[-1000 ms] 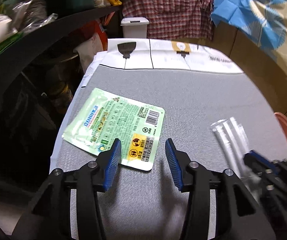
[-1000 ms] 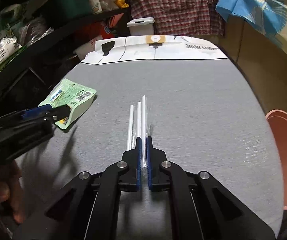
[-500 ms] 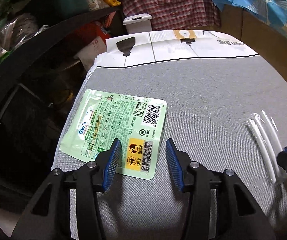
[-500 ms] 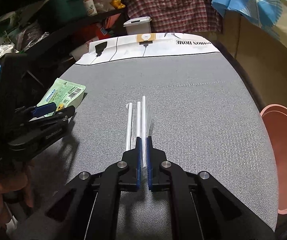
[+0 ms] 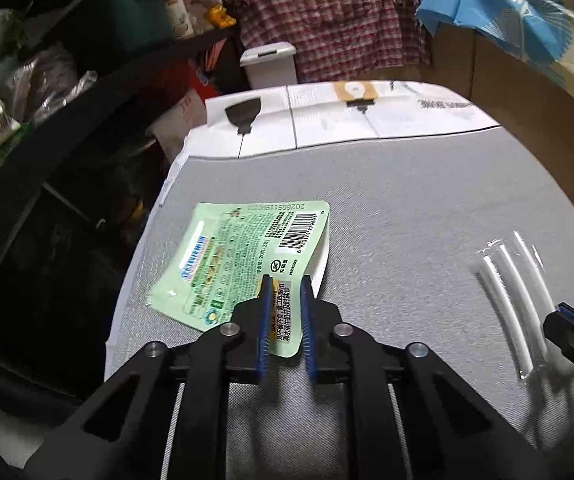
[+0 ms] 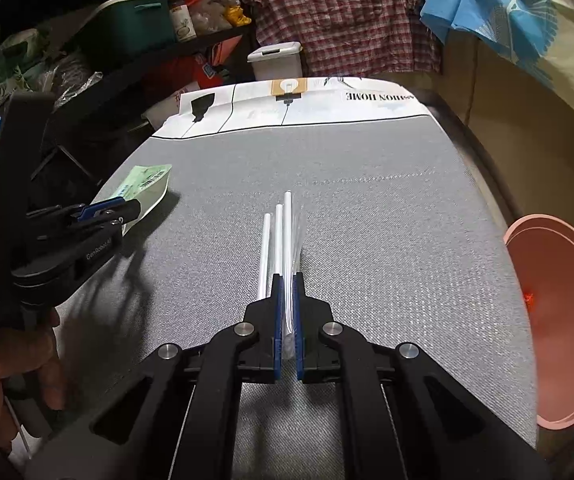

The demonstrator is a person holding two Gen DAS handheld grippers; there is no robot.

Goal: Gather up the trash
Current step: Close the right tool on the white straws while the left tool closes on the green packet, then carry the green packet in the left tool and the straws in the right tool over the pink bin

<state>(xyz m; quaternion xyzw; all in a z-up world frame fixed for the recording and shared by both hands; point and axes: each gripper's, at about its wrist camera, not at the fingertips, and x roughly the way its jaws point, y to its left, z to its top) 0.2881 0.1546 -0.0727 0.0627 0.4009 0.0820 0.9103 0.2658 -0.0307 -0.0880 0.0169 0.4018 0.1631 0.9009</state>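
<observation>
A green snack packet [image 5: 243, 256] lies near the left edge of the grey table [image 5: 427, 208]. My left gripper [image 5: 284, 280] is closing its jaws on the packet's near corner, which sits pinched between the blue pads; the packet's right edge curls up off the cloth. In the right wrist view the packet [image 6: 147, 182] tilts up from the left gripper [image 6: 127, 210], casting a shadow. My right gripper [image 6: 287, 278] is shut on a clear sleeve of white straws [image 6: 277, 232], which point away along the table. The straws [image 5: 507, 280] also show at the right of the left wrist view.
A pink bin [image 6: 559, 320] stands off the table's right edge. A small white lidded bin [image 6: 277, 60] sits behind the far end, below a plaid shirt. Cluttered dark shelves [image 6: 127, 40] line the left side. A person's hand [image 6: 7, 360] holds the left gripper.
The left jaws have come together on the packet's near corner, and the packet has tilted up off the cloth. The right gripper keeps its grip on the straws.
</observation>
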